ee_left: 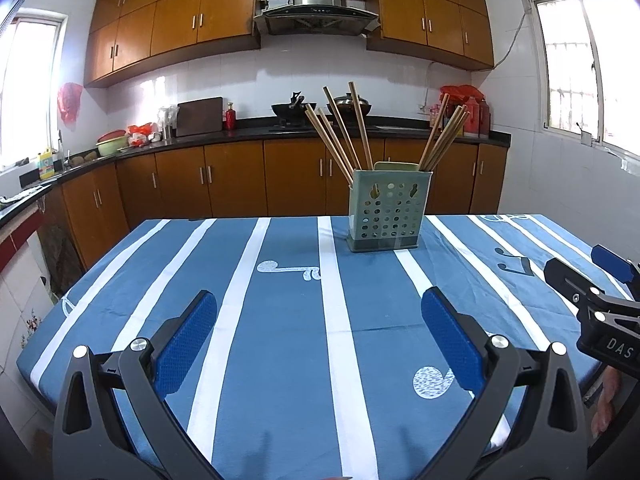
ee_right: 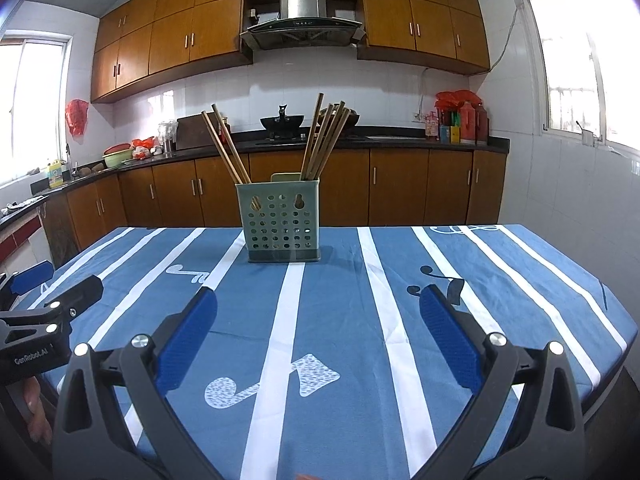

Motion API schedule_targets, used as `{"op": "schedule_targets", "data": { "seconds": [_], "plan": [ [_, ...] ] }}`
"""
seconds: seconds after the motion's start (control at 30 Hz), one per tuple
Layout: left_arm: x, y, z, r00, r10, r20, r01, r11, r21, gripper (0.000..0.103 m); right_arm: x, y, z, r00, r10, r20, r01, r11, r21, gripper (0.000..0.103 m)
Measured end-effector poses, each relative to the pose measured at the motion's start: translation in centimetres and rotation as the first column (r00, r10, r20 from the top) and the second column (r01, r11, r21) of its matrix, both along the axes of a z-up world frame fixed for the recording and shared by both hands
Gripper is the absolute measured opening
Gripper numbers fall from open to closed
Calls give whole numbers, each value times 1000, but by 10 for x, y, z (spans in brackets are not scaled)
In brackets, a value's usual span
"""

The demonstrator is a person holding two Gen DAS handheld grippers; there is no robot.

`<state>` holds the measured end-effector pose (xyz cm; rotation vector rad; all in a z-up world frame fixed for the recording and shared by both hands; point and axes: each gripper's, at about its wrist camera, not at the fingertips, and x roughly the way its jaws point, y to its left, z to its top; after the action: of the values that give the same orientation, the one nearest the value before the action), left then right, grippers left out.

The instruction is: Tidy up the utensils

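A pale green perforated utensil holder stands at the far middle of the table; it also shows in the right wrist view. Several wooden chopsticks lean out of it in two bunches, left and right. My left gripper is open and empty, low over the near part of the table, well short of the holder. My right gripper is open and empty too, at about the same distance. Each gripper shows at the edge of the other's view, the right gripper and the left gripper.
The table has a blue cloth with white stripes. Its left edge and right edge drop off to the floor. Behind are brown kitchen cabinets, a black counter with woks and bottles.
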<state>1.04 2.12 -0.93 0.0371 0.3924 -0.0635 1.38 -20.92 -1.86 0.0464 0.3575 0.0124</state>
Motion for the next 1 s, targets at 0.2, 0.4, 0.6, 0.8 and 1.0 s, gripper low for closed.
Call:
{"op": "schedule_targets", "data": {
  "seconds": [0.2,0.4,0.6,0.8,1.0],
  "plan": [
    [0,-1,0,1000,-2,-1,2,1000,-1,101,1,-1,1,1000,0,-1,0,1000,1,99],
    [0,-2,-1,1000,-3,0,3,1000,-1,101,1,-1,1,1000,-1,-2,1,1000,3,99],
    [0,-2,-1,1000,-3,1,3,1000,-1,101,0,-1,0,1000,-1,-1,1,1000,3,99],
    [0,-3,-1,1000,-4,1,4,1000,-1,101,1,-1,0,1000,-1,-1,1,1000,3,99],
    [-1,-3,0,1000,-6,1,6,1000,-2,101,1,-1,0,1000,-1,-2,1,1000,4,99]
  ]
}}
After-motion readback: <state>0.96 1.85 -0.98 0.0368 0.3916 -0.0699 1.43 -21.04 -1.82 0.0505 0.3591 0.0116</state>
